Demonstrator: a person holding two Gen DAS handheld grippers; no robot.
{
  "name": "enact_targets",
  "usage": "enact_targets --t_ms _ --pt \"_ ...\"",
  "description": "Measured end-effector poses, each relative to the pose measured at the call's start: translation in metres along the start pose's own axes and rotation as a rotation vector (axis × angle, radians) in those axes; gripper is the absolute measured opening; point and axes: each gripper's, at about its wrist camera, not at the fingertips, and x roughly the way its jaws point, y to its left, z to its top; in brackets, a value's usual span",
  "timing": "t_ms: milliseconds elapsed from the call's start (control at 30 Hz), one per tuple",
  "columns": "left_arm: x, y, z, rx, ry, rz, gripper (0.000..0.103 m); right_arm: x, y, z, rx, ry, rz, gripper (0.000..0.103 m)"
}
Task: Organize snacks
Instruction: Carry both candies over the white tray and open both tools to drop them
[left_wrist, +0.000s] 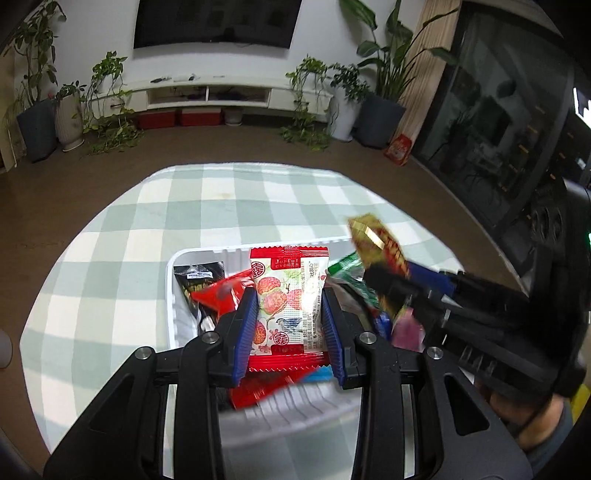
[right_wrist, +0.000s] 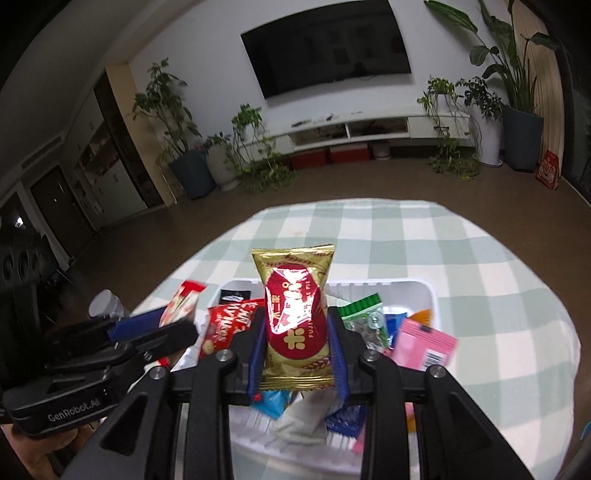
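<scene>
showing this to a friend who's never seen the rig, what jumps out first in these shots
Each claw clamps a snack upright above the white bin: the left claw holds a red-and-white packet, the right claw a gold-and-red packet. Below, the bin brims with mixed wrappers on a green-checked tablecloth.

A round surface (left_wrist: 122, 236) covered with a pale green and white checked cloth (right_wrist: 461, 258) stands on the brown floor (left_wrist: 258, 147). On the cloth sits a white plastic bin (left_wrist: 170, 295), heaped with wrapped snacks (right_wrist: 421, 339), nearer the front than the middle. The far half of the cloth is bare apart from a faint stain (left_wrist: 225, 195)
</scene>
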Motion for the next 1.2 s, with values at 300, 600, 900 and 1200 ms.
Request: enact_targets --t_ms 300,600,900,1200 --pt "0.058 0.004 -0.007 0.053 0.06 0.053 0.031 0.046 -0.01 -0.015 -0.018 0.078 -0.066 0.033" --pt "0.073 0.006 -0.015 0.069 0.067 0.073 0.032 0.059 -0.011 -0.017 -0.042 0.096 -0.082 0.033" --pt "0.08 0.009 -0.019 0.045 0.059 0.078 0.032 0.064 -0.016 -0.024 -0.027 0.106 -0.072 0.033" --pt "0.085 0.011 -0.021 0.021 0.04 0.093 0.033 0.068 -0.017 -0.031 -0.035 0.101 -0.087 0.033"
